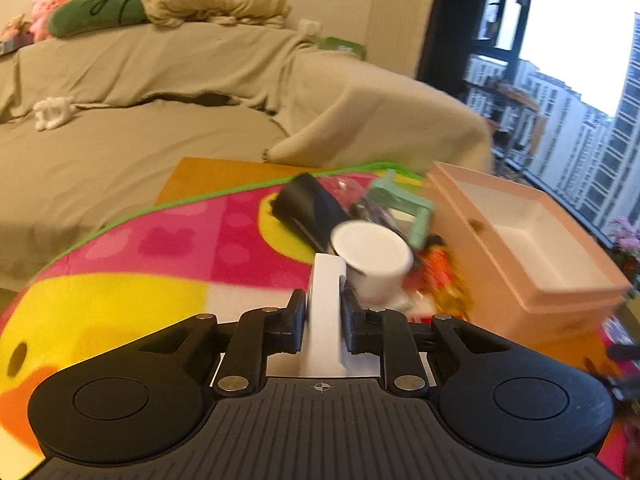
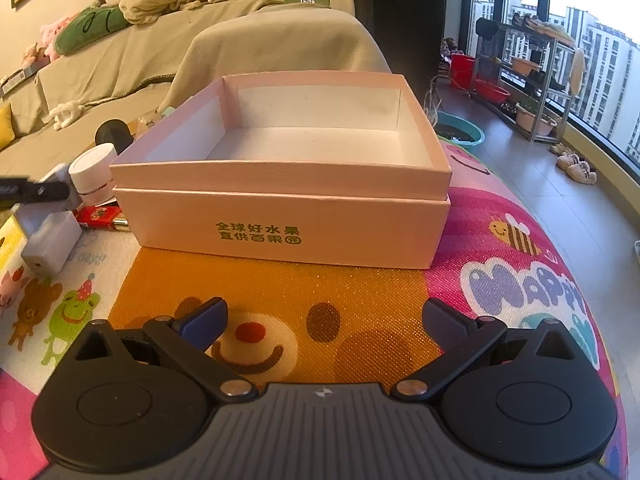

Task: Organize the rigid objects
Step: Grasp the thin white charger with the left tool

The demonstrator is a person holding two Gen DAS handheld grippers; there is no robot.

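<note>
Cardboard, pale pink and smooth, forms the square open box on the woven cartoon play mat. The right gripper hangs before it, jaws wide and bare. The left gripper clamps a white rectangular plastic block beside a white cylindrical tub

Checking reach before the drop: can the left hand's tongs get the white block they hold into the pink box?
Probably yes. The left tongs are shut on the white block, and the pink box lies open-topped and empty; only the white jar stands near the path.
</note>
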